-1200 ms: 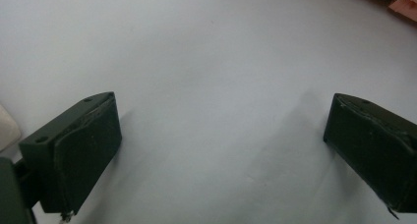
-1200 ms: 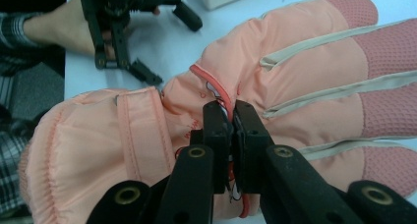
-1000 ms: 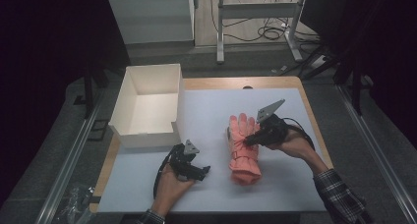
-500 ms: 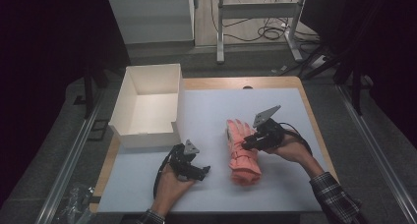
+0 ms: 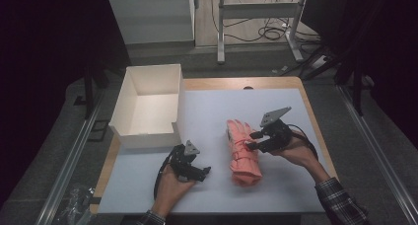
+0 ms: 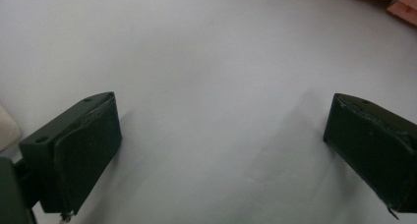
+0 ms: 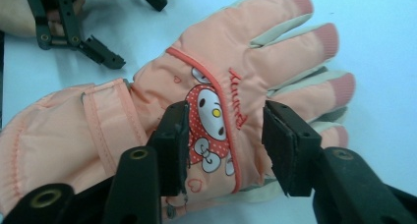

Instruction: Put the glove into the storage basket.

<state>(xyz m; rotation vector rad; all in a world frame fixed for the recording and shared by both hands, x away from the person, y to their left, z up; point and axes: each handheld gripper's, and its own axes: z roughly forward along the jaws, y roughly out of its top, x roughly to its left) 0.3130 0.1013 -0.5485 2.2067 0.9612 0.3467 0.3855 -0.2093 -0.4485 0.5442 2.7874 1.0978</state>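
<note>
Peach-pink padded fabric sits right under your right gripper (image 5: 251, 140): it is a glove (image 5: 242, 151) lying flat on the white tabletop (image 5: 286, 185), cuff toward you and its own finger ends pointing away toward the far edge. Your right hand (image 5: 296, 151) comes in from the lower right with the forearm angled across the tabletop, and the gripper reaches leftward over the back of the glove. In the right gripper view its fingers (image 7: 173, 135) have just been opening and now stand part-way apart, one on each side of the cartoon patch (image 7: 209, 130) on the glove's back; they hover close over the fabric without pinching it. Your left hand (image 5: 172, 180) rests low on the tabletop near the front edge, well to the left of the glove, with your left gripper (image 5: 199, 171) pointing right toward it. In the left gripper view its fingers (image 6: 81, 145) are spread wide over bare white surface, with nothing between them. Beyond your left hand, a white cardboard box (image 5: 148, 136) stands at the tabletop's left edge, open at the top, and its pale floor shows through with no contents visible.
</note>
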